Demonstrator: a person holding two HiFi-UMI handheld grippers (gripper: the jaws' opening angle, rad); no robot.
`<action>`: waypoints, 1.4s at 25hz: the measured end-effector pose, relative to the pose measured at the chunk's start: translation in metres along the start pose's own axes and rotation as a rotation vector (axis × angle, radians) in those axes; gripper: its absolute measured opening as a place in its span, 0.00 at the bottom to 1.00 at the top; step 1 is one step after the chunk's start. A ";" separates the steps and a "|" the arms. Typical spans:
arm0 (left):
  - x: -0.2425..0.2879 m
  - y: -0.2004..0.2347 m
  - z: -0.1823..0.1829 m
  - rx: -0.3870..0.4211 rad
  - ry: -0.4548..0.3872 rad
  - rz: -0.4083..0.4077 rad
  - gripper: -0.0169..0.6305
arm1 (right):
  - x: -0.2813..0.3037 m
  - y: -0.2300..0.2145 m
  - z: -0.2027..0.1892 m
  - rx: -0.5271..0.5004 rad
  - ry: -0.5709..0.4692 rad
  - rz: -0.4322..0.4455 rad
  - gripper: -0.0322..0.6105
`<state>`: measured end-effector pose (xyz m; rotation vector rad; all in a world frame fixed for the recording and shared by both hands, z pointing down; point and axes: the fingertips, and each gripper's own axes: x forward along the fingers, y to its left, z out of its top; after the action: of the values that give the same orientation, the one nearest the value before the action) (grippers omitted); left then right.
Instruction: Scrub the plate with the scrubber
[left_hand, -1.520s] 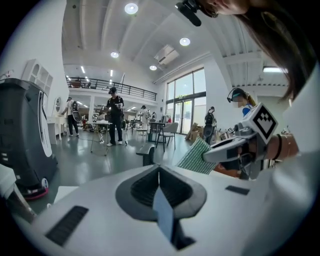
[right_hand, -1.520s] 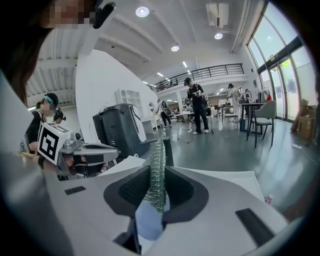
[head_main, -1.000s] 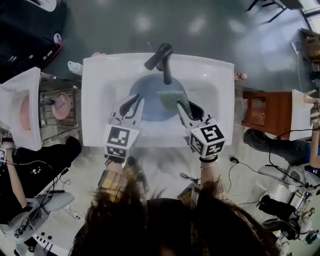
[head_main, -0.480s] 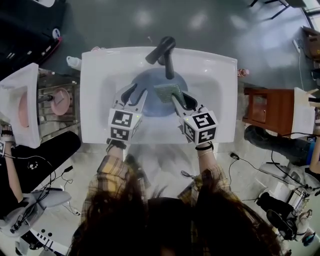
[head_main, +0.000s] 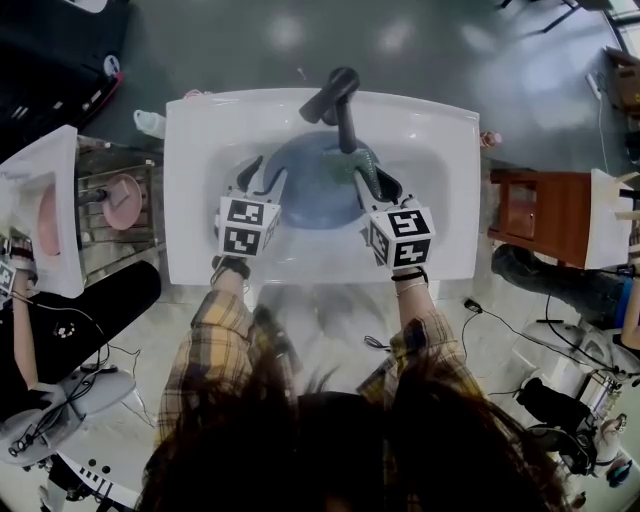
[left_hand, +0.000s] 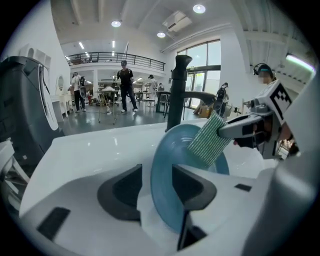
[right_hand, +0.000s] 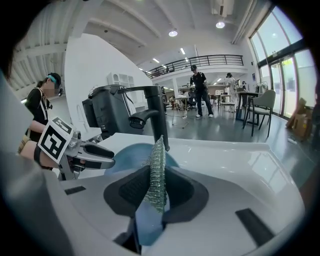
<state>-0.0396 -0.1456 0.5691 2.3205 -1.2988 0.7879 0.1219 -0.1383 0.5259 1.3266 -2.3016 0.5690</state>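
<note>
1. The blue plate (head_main: 310, 192) sits in the basin of the white sink (head_main: 200, 140), directly below the black faucet (head_main: 340, 100).
2. The left tool (head_main: 260, 177) reaches down into the basin at the plate's left side. Its jaws have just been opening and now stand wide apart.
3. In the left gripper view, the plate's rim runs edge-on between those jaws. There is a clear gap on the left and the right jaw is just beside the rim, so the tool has no grip on the plate.
4. The right tool (right_hand: 156, 192) is clamped on the green mesh scrubber (right_hand: 157, 167). The scrubber stands upright between the jaws, and its top pokes out past their tips.
5. The scrubber hangs at the plate's right part, close to the stem of the faucet. In the left gripper view it overlaps the plate's upper edge, but I cannot tell whether it touches the plate.
6. Both tools slant downward into the basin from the near edge of the sink, with the plate between them.
7. The person's checked sleeves (head_main: 225, 340) show behind the marker cubes in the head view.
</note>
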 end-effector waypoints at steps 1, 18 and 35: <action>0.002 0.001 -0.004 -0.010 0.011 -0.009 0.28 | 0.001 -0.001 -0.001 -0.003 -0.004 -0.010 0.20; 0.017 0.008 -0.030 0.018 0.090 -0.068 0.08 | 0.025 -0.015 0.001 -0.202 0.007 -0.213 0.21; 0.016 0.003 -0.029 0.030 0.107 -0.131 0.07 | 0.072 0.038 0.005 -0.435 0.056 -0.210 0.20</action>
<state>-0.0441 -0.1414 0.6014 2.3248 -1.0850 0.8800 0.0554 -0.1746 0.5553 1.2898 -2.0506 0.0309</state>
